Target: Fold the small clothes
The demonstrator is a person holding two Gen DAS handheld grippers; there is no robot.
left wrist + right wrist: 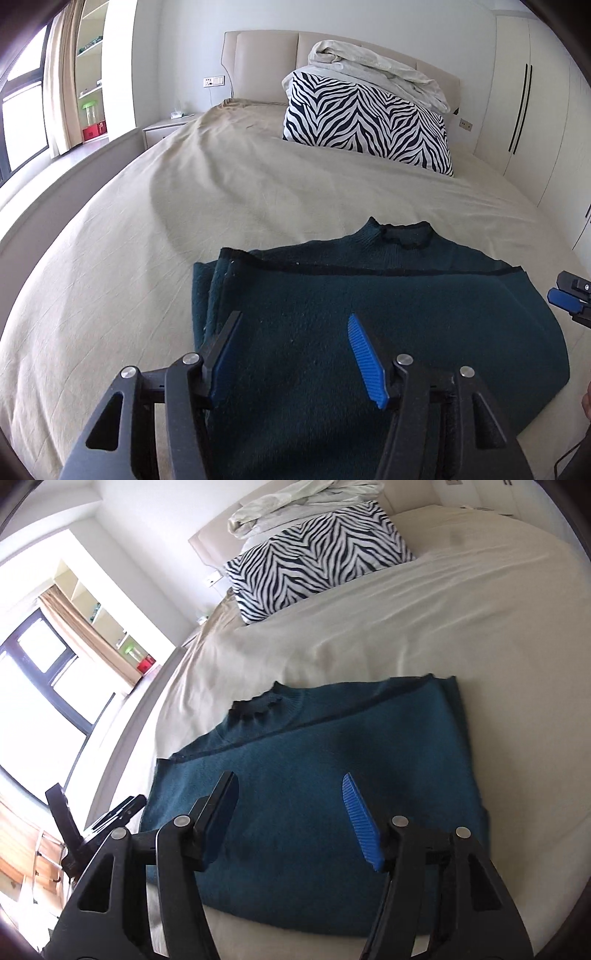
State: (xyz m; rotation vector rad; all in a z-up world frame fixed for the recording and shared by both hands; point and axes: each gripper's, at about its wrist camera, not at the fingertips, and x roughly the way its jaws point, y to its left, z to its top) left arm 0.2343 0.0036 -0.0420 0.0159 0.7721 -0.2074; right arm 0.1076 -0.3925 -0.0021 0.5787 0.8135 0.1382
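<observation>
A dark teal knitted sweater lies folded on the beige bed sheet, its collar pointing toward the headboard and a folded-over hem edge running across below the collar. My left gripper hovers above the sweater's near left part, jaws apart, nothing between the blue pads. In the right wrist view the same sweater lies under my right gripper, which is also open and empty. The right gripper's tip shows at the right edge of the left wrist view; the left gripper shows at the lower left of the right wrist view.
A zebra-print pillow with a crumpled white duvet on top sits at the head of the bed. A nightstand, a window and shelves lie to the left; white wardrobe doors stand on the right.
</observation>
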